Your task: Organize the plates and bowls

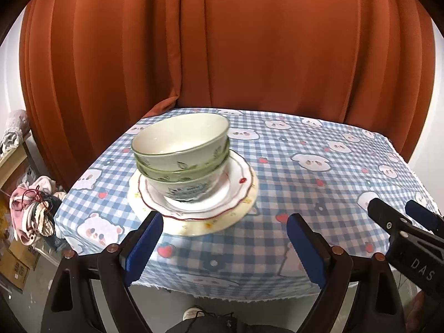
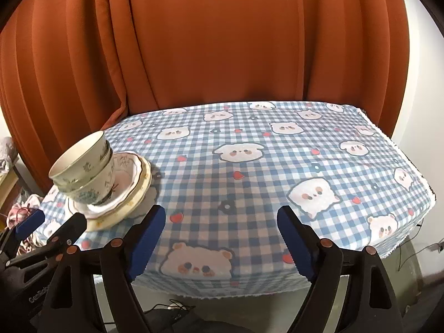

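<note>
Left gripper [image 1: 224, 238] fingers apart, empty | our stacked bowls [image 1: 180, 155] on plates [image 1: 238, 191] just ahead-left | right gripper [image 2: 222, 233] fingers apart, farther off.

Bowls [image 1: 180, 152] nested on stacked plates [image 1: 238, 194], table's [image 1: 305, 166] left.

Even indoor light, soft shadows beside the stacked dishes [image 1: 191, 166], strong fisheye bending (dark corners), slight blur
</note>
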Demonstrator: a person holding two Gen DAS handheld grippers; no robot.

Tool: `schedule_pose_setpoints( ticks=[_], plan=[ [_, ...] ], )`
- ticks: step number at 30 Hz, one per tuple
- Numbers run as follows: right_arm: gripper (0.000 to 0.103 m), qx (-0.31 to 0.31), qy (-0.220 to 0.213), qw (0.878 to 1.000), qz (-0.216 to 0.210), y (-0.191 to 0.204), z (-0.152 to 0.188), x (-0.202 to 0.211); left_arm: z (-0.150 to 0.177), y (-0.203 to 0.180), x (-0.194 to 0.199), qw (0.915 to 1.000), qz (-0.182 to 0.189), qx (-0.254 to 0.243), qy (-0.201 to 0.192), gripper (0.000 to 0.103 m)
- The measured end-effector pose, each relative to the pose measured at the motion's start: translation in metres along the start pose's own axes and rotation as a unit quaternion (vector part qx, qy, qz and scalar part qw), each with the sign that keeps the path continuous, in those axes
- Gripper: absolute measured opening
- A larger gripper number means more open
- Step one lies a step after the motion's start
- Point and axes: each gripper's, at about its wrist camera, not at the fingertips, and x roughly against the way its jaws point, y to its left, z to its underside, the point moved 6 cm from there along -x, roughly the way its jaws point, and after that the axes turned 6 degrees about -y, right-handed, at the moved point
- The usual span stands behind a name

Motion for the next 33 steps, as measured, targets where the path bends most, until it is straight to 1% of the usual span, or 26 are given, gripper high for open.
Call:
schedule_pose_setpoints(
  ticks=[3,7,16,21,33],
  plan=[
    [0.087,0.003,-0.002,1.000,0.000,-0.0018,0.0025,0.0051,-0.0010,-0.0062,0.0032,1.0000,0.003,-0.007,-0.005,0.093],
    [0.088,0.008,-0.005,1.000,-0.001,-0.0020,0.0033,0.0082,-0.0026,-0.0058,0.0033,1.0000,-0.001,-0.003,-0.004,0.094],
    [0.088,0.006,-0.002,1.000,-0.004,-0.0025,0.0038,0.0049,-0.0022,-0.0070,-0.0002,1.0000,-0.003,-0.003,0.000,0.094],
    [0.088,0.000,-0.003,1.000,-0.004,-0.0037,0.0022,0.0034,-0.0039,-0.0079,0.0018,1.0000,0.000,-0.006,-0.005,0.094],
    [0.088,0.000,-0.003,1.000,-0.001,-0.0020,0.0025,0.0018,-0.0033,-0.0045,0.0003,1.0000,0.000,-0.003,-0.003,0.095]
  ],
)
